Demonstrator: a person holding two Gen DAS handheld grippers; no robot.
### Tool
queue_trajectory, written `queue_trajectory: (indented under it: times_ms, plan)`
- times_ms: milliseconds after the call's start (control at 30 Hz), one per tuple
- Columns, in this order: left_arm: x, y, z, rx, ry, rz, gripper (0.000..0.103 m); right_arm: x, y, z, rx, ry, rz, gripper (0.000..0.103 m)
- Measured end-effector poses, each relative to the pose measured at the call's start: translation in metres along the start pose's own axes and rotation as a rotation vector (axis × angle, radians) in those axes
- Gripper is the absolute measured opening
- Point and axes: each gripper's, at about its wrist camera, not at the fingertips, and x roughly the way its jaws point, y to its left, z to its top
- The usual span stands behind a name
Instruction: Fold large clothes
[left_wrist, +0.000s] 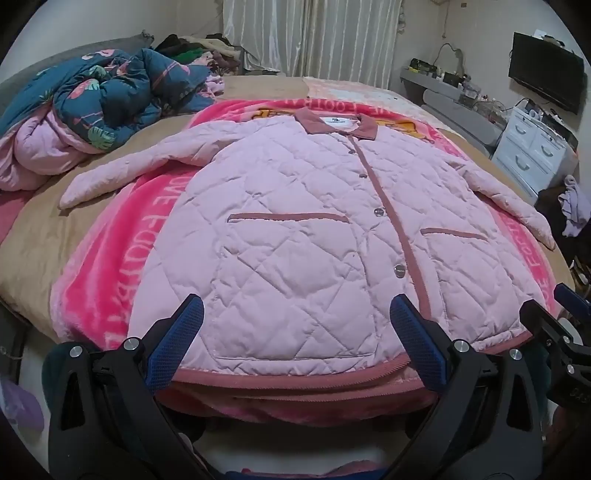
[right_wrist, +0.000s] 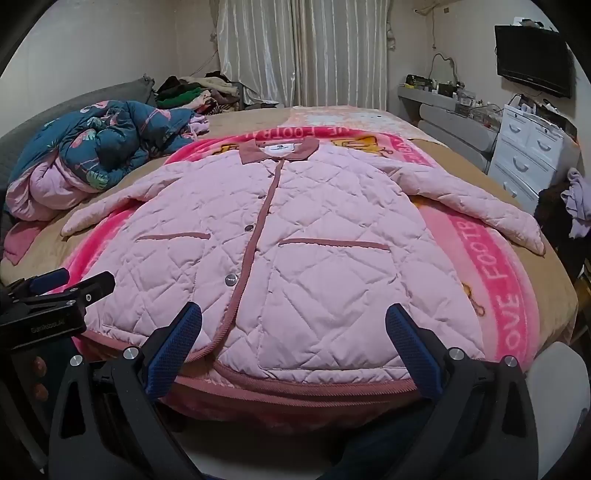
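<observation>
Bed (left_wrist: 33, 236): tan cover, fills most of both views. All places below given rel. to bed.

Blanket (left_wrist: 110, 266): hot pink w/ white lettering, spread flat over middle of bed, near edge hanging over bed's foot.

Jacket (left_wrist: 295, 229): pale pink, quilted, lying flat face-up on blanket, centre of bed. Collar toward far end of bed, hem at foot edge. Front snapped shut, dusty-pink trim down placket, 2 trimmed pockets. Both sleeves spread outward & angled toward the foot, tips past blanket onto tan cover. Not yet folded.

Quilt (left_wrist: 110, 92): dark blue, leaf/flamingo print, pink lining, bunched at far left corner of bed.

Clothes pile (right_wrist: 192, 92): mixed dark/green/beige, beyond bed's far left corner, by curtain (right_wrist: 303, 51).

Drawers (right_wrist: 532, 147): white, off bed's right side. TV (right_wrist: 532, 59) on wall above.

Left gripper (left_wrist: 295, 332): at bed's foot, over jacket hem, left half. Fingers spread wide, nothing between them, holding nothing.

Right gripper (right_wrist: 293, 332): at bed's foot, over hem, right half. Likewise wide apart, empty. Each gripper visible at edge of other's view.
</observation>
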Motion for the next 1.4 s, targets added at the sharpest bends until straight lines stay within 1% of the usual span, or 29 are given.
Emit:
queue_trajectory:
  times_ms: [267, 300, 467, 700, 733, 767, 1400]
  plan:
    - [0.005, -0.009, 0.003, 0.005, 0.004, 0.015, 0.095, 0.001, 0.0, -0.001, -0.005, 0.004, -0.002, 0.099]
    - [0.002, -0.004, -0.001, -0.009, -0.001, -0.012, 0.095, 0.002, 0.0, -0.001, -0.005, 0.004, -0.002, 0.099]
    - [0.003, -0.009, 0.003, -0.013, 0.004, -0.009, 0.095, 0.002, 0.002, -0.003, -0.01, 0.005, -0.006, 0.099]
    - [0.003, -0.011, -0.001, -0.015, -0.004, -0.009, 0.095, 0.001, 0.003, -0.003, -0.011, 0.002, -0.008, 0.099]
    - [0.001, -0.001, -0.002, -0.021, -0.006, -0.021, 0.095, 0.001, 0.002, -0.003, -0.009, 0.003, -0.004, 0.099]
    - [0.001, 0.001, -0.003, -0.025, -0.008, -0.023, 0.095, 0.002, 0.003, -0.002, -0.011, 0.004, -0.005, 0.099]
    - [-0.002, 0.004, -0.002, -0.026, -0.012, -0.024, 0.095, 0.001, 0.007, -0.002, -0.012, 0.0, -0.003, 0.099]
